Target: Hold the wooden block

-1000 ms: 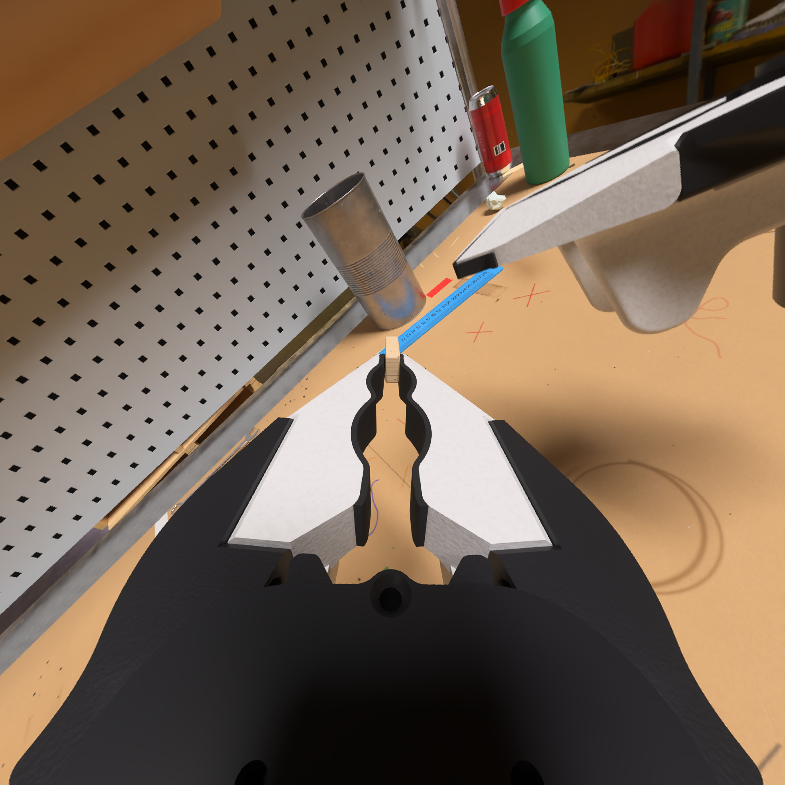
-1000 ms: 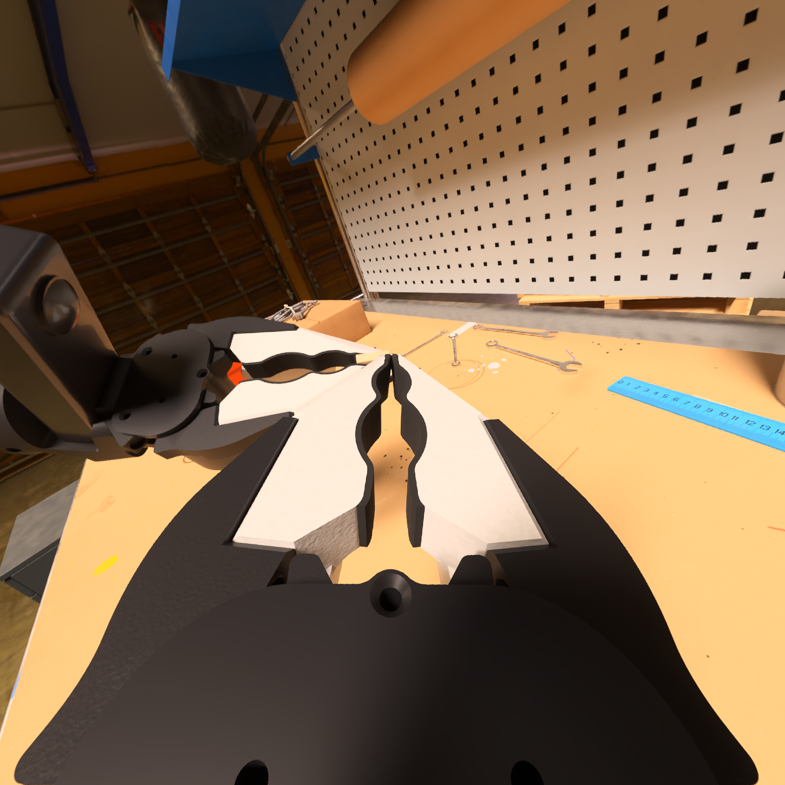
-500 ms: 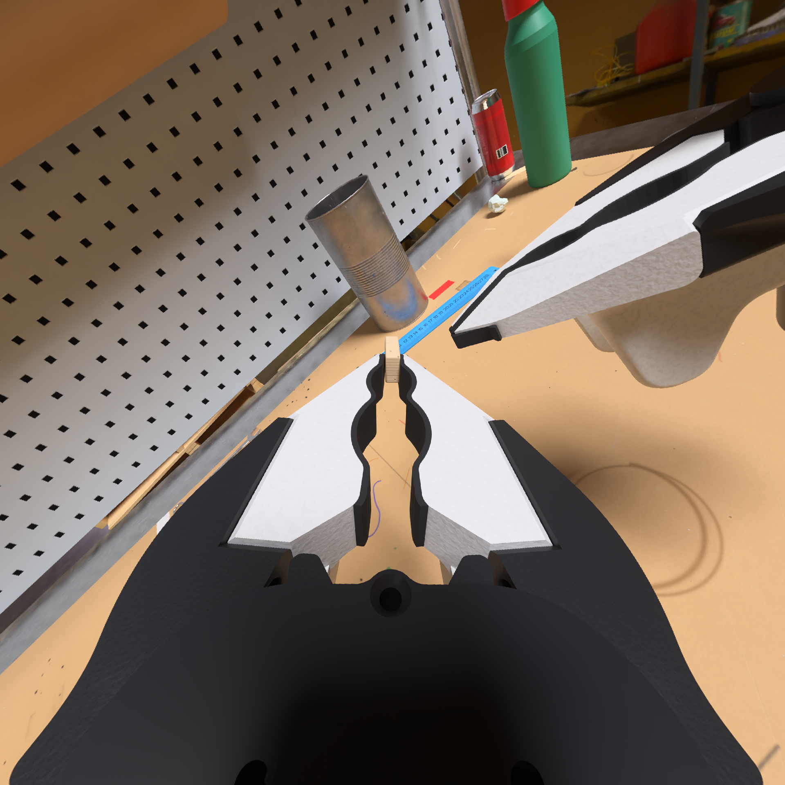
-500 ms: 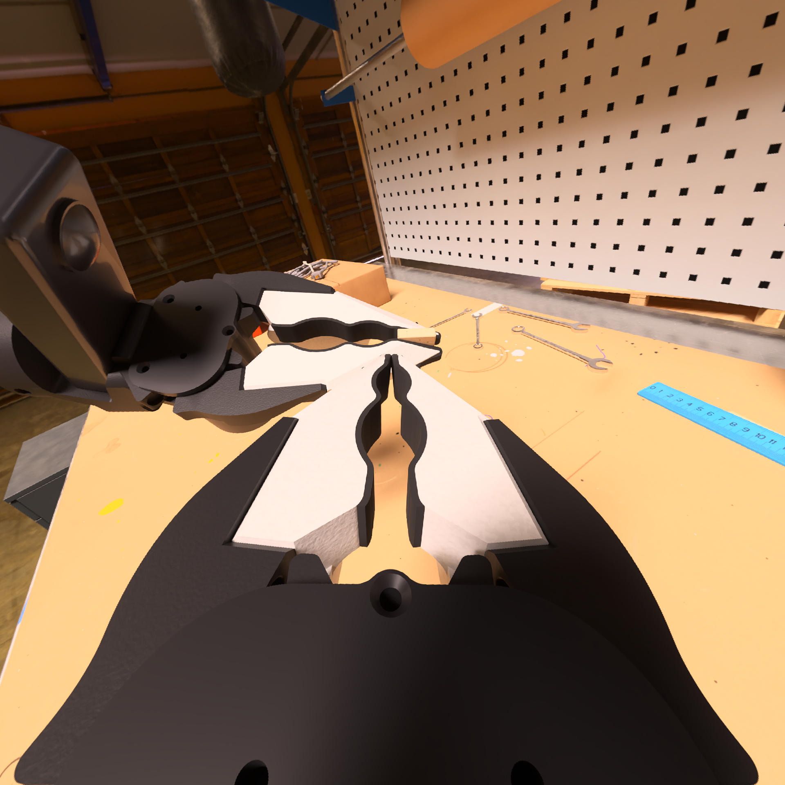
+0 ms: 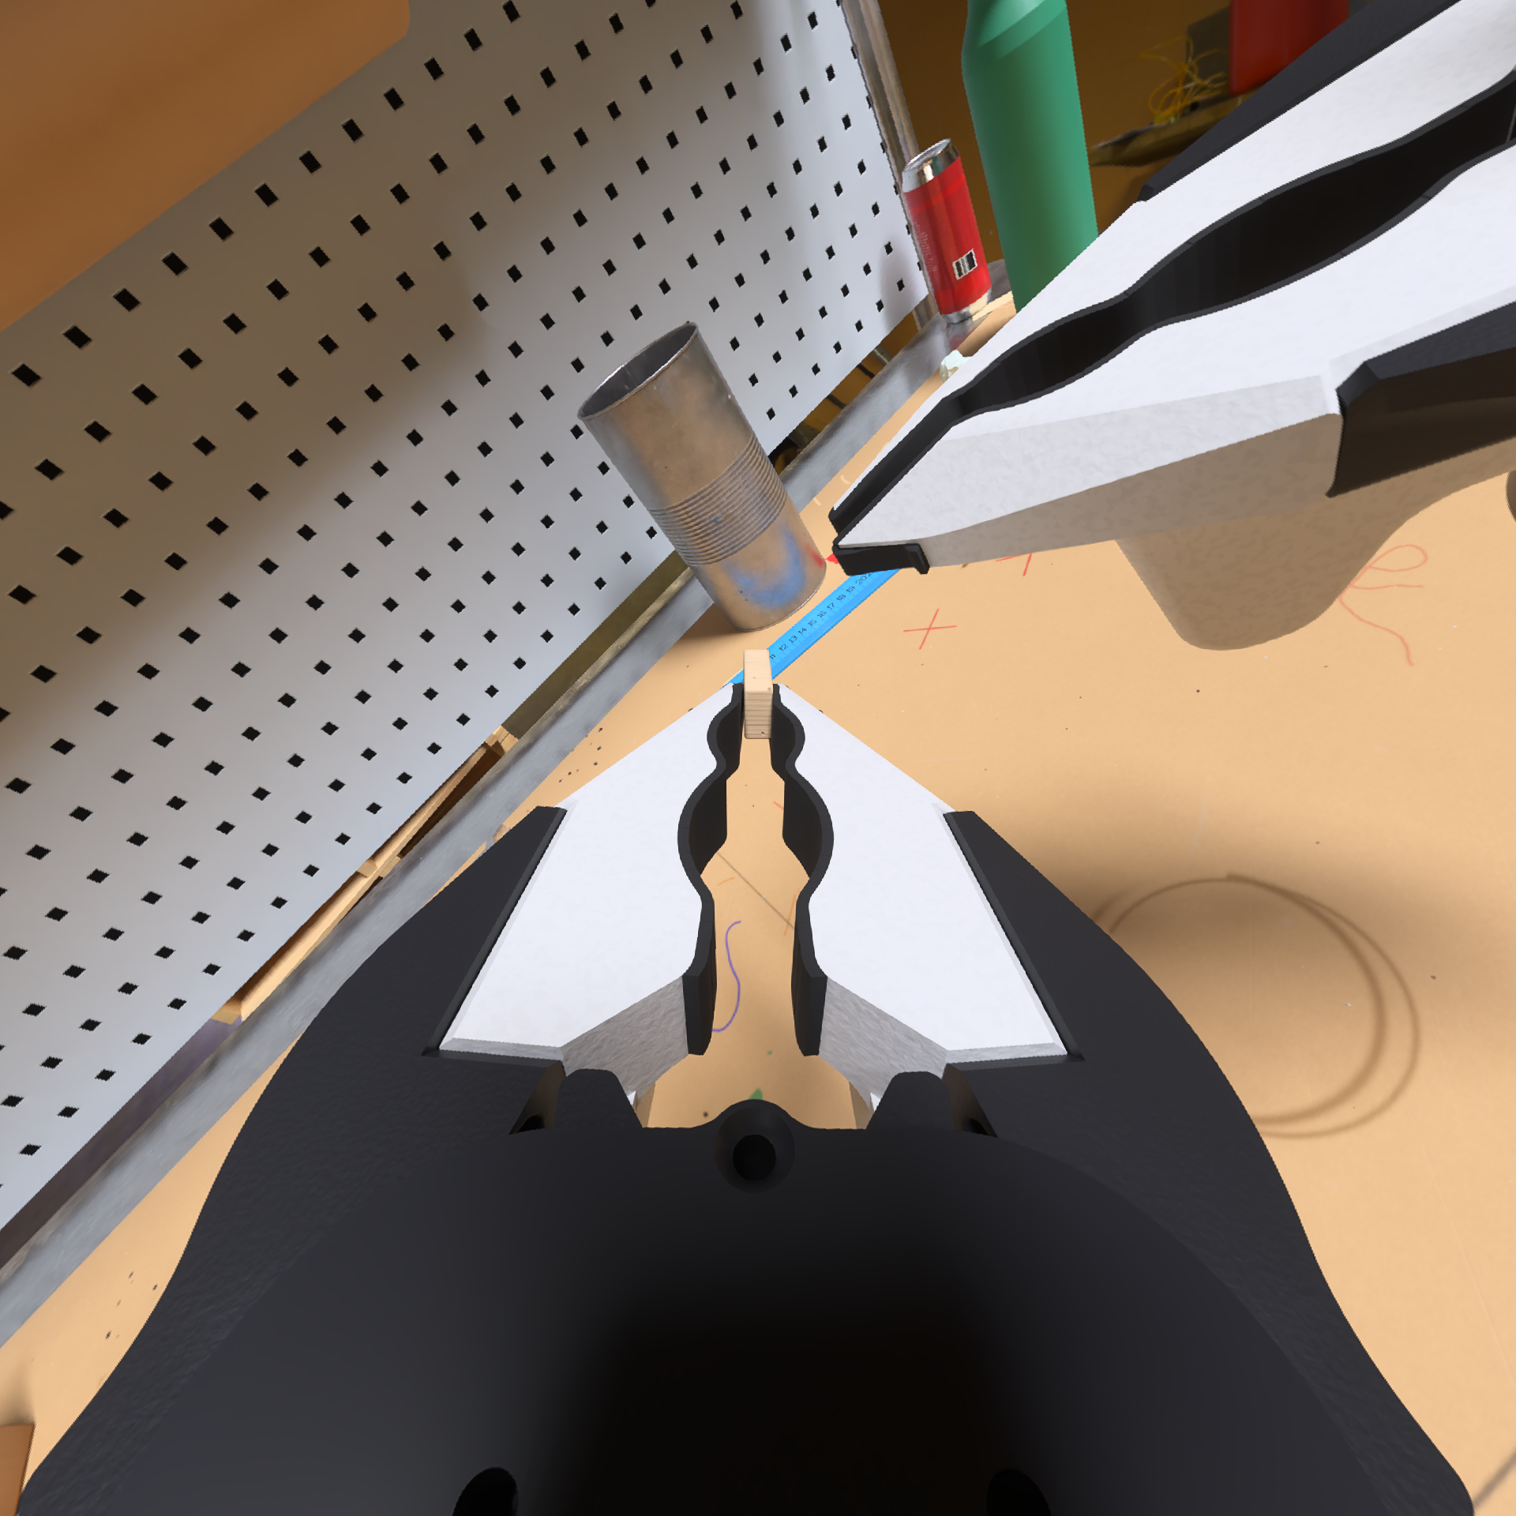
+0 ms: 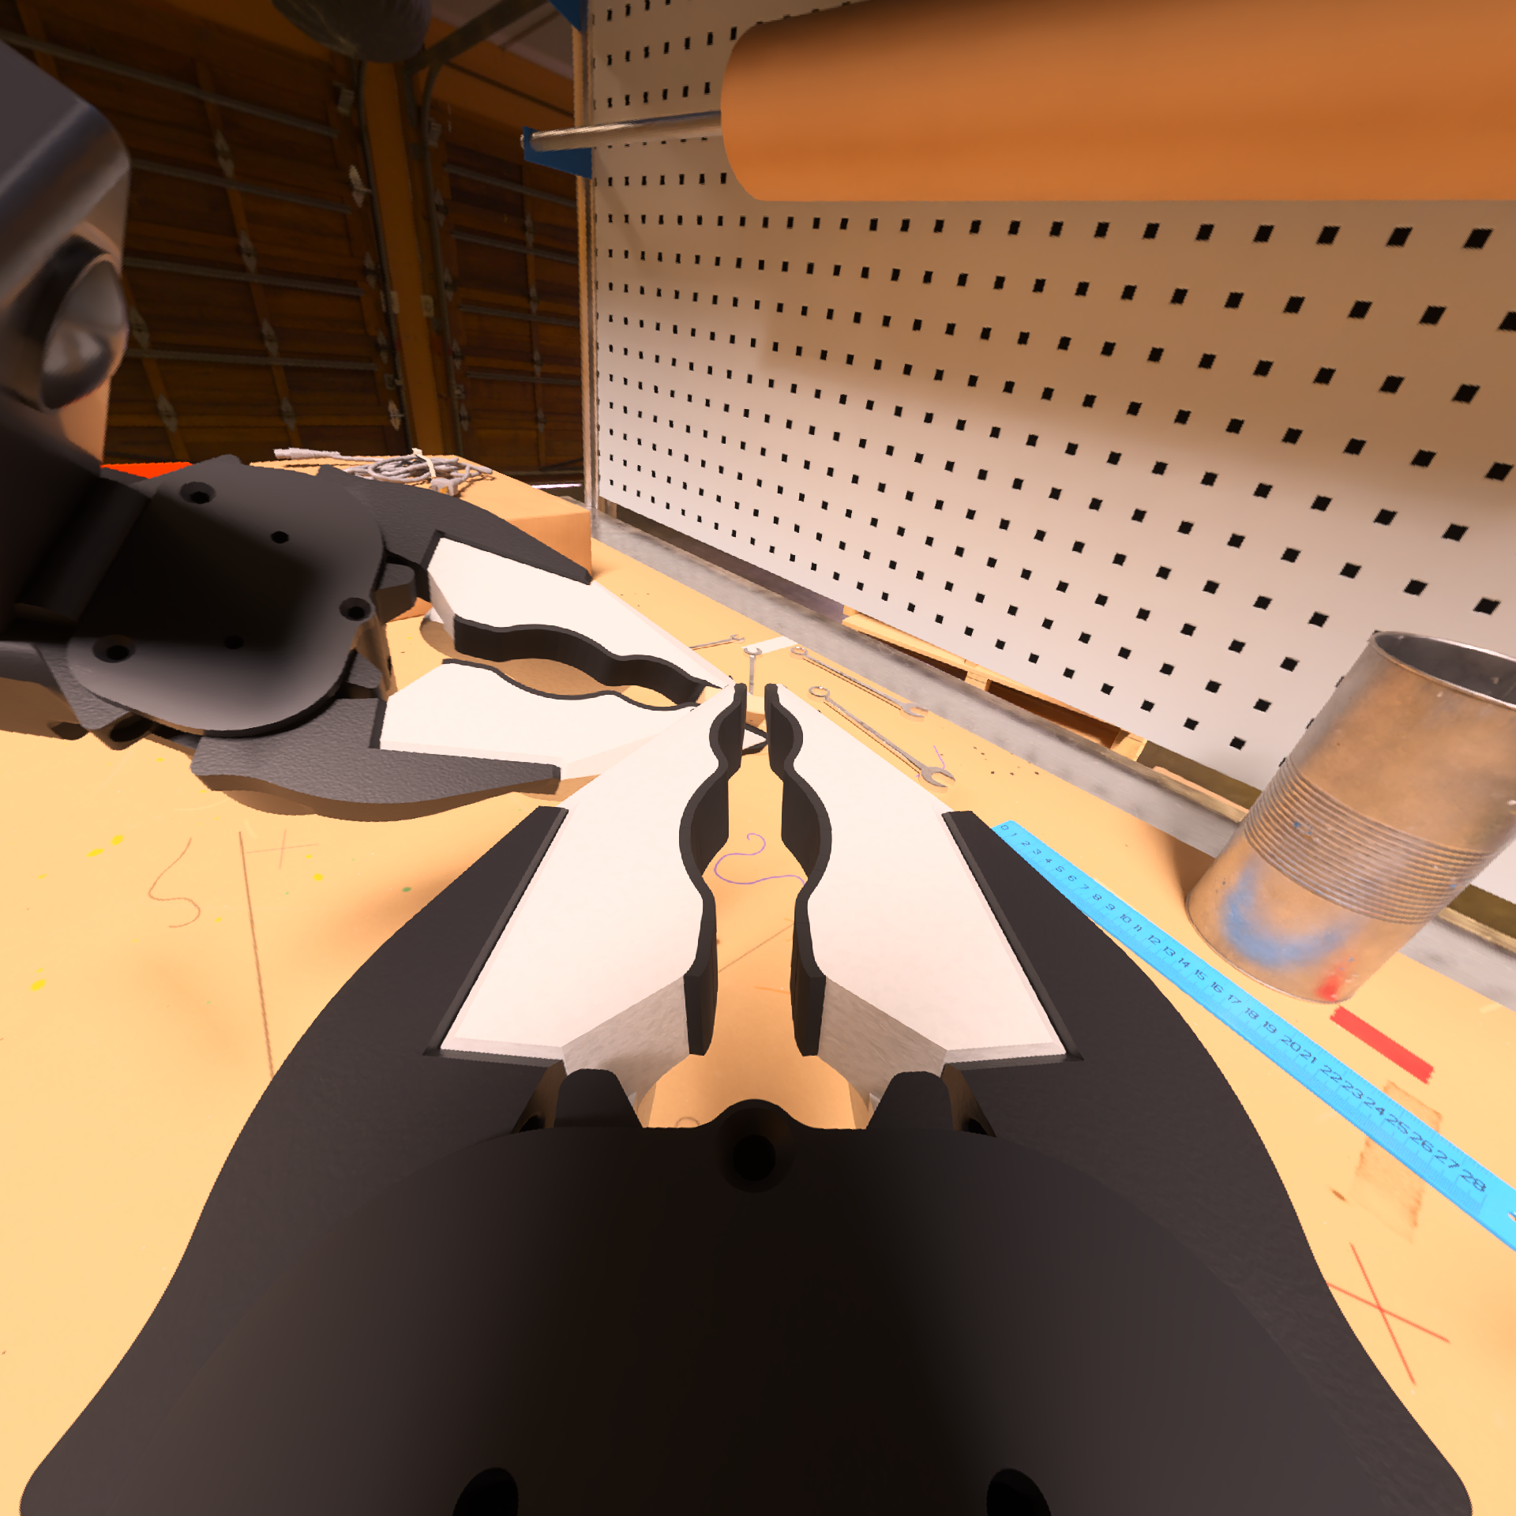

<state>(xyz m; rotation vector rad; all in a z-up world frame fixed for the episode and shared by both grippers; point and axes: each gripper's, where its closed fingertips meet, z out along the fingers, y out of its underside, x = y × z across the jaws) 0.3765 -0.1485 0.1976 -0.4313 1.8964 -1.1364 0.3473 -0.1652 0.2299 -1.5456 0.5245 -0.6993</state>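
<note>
Left wrist view, frame centre: my left gripper (image 5: 756, 697) pinches the wooden block (image 5: 756, 704); my empty right gripper (image 6: 753, 697), slightly parted, should stay clear.

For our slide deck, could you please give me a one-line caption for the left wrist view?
Left gripper pinches a wooden block at its fingertips above the workbench, right gripper nearby.

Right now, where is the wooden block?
In the left wrist view, the block is pinched between the left gripper's fingertips, above the bench, just before the metal can.
</note>
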